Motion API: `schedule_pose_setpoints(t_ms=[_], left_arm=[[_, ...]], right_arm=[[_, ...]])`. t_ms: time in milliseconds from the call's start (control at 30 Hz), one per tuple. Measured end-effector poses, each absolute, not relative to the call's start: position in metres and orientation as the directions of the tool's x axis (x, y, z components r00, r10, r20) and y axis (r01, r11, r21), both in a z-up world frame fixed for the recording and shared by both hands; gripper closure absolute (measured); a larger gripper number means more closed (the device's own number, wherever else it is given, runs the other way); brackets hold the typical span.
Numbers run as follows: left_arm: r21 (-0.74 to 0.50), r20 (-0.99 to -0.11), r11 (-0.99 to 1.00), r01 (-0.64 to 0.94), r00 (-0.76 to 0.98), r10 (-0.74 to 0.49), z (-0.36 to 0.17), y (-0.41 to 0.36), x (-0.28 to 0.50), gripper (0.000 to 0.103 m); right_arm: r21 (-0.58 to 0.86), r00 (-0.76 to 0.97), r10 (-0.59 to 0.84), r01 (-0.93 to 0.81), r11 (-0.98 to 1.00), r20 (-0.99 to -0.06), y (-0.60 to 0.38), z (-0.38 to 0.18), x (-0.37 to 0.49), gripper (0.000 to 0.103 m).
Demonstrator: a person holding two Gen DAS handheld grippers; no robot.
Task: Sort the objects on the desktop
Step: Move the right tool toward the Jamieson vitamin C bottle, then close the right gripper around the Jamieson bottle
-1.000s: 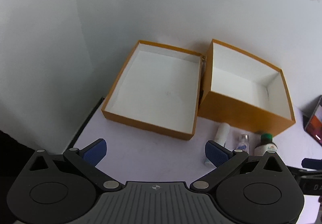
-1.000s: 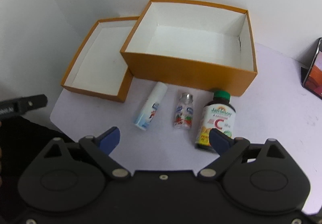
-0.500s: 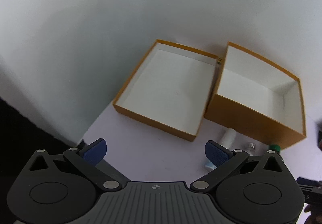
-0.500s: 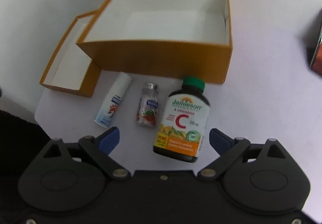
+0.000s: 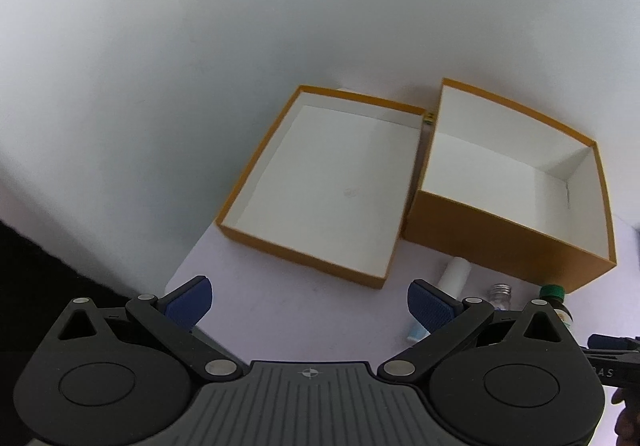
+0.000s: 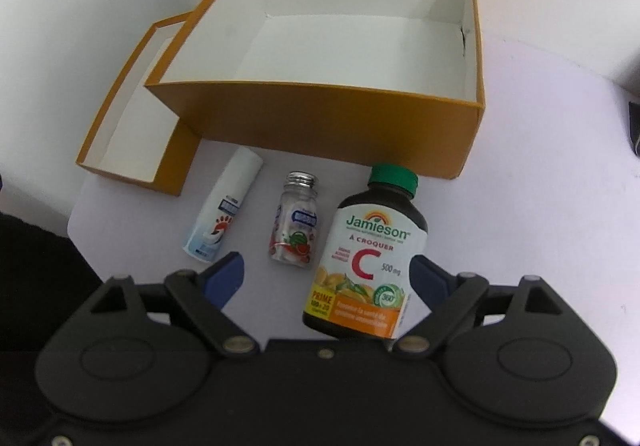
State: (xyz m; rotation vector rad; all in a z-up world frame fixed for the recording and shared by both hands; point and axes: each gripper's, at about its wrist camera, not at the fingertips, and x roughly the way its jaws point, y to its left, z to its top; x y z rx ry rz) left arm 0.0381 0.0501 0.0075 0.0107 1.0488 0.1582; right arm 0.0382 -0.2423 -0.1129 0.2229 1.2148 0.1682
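A brown vitamin bottle (image 6: pixel 368 258) with a green cap and orange label lies on the white table, between the fingers of my right gripper (image 6: pixel 326 270). The jaws stand wide: the right pad is close beside the bottle and the left pad is well apart from it. Left of it lie a small clear bottle (image 6: pixel 296 226) with a silver cap and a white tube (image 6: pixel 226 213). Behind them stand a deep orange box (image 6: pixel 320 121) and a shallow orange lid (image 6: pixel 176 161), both empty. My left gripper (image 5: pixel 310 302) is open over bare table in front of the lid (image 5: pixel 332 181).
A dark phone-like object (image 6: pixel 634 125) sits at the table's right edge. The table's left edge drops into darkness near the lid. A white wall rises right behind the boxes. Part of the other gripper (image 5: pixel 612 358) shows at the left view's right edge.
My right gripper has come down and forward onto the vitamin bottle, which now lies between its fingers. In the left wrist view the boxes have slid right and down.
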Motion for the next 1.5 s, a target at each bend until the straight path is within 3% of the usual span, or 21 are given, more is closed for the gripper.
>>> schedule_pose_setpoints(t_ms=[600,933,1033,1133,1500], left_arm=[[0.025,-0.867,0.992,0.122,0.497,-0.039,0.005,0.121,0.084,0.0],[-0.03,-0.862,0.998,-0.05,0.508,-0.001,0.015,0.114,0.066,0.0],[0.01,-0.864,0.999,-0.05,0.502,0.034,0.006,0.096,0.059,0.0],[0.05,-0.879,0.996,-0.074,0.471,0.079,-0.001,0.083,0.052,0.0],[0.097,-0.864,0.995,0.034,0.498,0.067,0.013,0.056,0.064,0.0]], right_arm=[[0.142,0.371,0.034,0.266,0.953,-0.928,-0.215,-0.093,0.04,0.013],[0.173,0.303,0.101,0.219,0.96,-0.948,-0.238,-0.123,0.056,0.013],[0.22,0.29,0.159,0.192,0.957,-0.944,-0.242,-0.138,0.061,0.013],[0.164,0.259,0.123,0.144,0.976,-0.958,-0.237,-0.148,0.062,0.014],[0.183,0.27,0.129,0.182,0.966,-0.954,-0.243,-0.164,0.063,0.01]])
